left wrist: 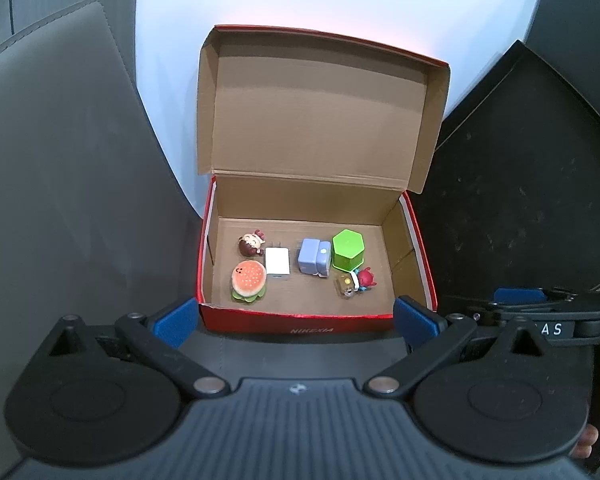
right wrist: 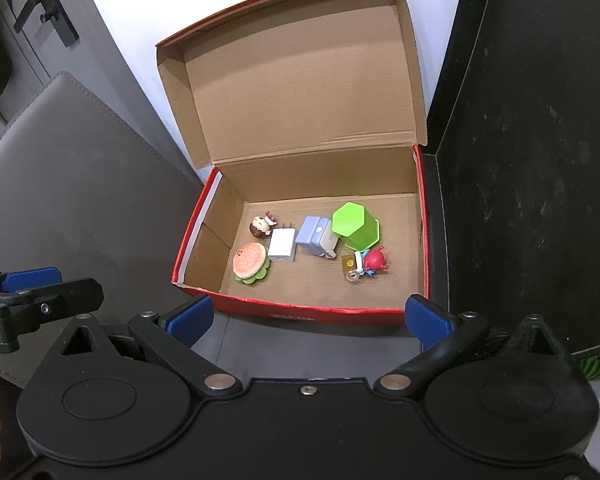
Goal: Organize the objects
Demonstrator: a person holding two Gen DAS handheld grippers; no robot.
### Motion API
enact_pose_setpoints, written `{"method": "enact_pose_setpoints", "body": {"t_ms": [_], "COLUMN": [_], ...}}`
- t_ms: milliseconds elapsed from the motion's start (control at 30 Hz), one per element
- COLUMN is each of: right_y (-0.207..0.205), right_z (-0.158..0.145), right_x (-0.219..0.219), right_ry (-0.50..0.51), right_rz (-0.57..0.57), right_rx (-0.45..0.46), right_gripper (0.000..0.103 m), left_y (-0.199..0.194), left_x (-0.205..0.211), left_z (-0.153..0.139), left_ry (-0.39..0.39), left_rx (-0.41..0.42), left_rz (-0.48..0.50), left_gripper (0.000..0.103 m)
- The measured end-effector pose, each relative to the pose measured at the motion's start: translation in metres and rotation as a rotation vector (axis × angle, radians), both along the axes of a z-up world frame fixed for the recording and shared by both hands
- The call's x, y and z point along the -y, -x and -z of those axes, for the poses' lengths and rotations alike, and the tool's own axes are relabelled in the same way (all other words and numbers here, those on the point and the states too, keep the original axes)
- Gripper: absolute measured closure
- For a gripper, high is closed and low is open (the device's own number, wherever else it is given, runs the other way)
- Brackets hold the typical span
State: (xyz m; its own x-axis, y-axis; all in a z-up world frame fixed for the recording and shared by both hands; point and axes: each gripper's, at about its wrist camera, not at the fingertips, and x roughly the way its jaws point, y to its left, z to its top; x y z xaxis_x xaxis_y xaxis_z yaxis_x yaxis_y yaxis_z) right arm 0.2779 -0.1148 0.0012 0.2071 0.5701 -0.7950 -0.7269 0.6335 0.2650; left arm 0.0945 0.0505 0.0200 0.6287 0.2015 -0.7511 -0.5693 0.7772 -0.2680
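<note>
A red cardboard box stands open with its lid up. Inside lie a burger toy, a small doll head, a white charger, a pale blue block, a green hexagonal cup and a red figure with a small brown toy. My left gripper is open and empty in front of the box. My right gripper is open and empty, also just before the box front.
A grey leather mat lies to the left and under the box. A black panel stands to the right. A white wall is behind the box. A door handle shows far left.
</note>
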Motion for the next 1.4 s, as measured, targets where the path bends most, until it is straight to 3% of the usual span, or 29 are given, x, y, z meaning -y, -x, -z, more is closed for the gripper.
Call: {"method": "enact_pose_setpoints", "body": {"t_ms": [1400], "right_y": [-0.0006], "right_z": [-0.0027], "right_x": [-0.0052], "right_ry": [0.024], "right_rz": [0.005], "right_rx": [0.016], "right_gripper": [0.000], "left_y": [-0.0042], "left_x": [-0.0020], "left_z": [-0.0001], "left_ry": [0.013], "left_rx": [-0.003], "left_rz": [0.003], "left_gripper": [0.000]}}
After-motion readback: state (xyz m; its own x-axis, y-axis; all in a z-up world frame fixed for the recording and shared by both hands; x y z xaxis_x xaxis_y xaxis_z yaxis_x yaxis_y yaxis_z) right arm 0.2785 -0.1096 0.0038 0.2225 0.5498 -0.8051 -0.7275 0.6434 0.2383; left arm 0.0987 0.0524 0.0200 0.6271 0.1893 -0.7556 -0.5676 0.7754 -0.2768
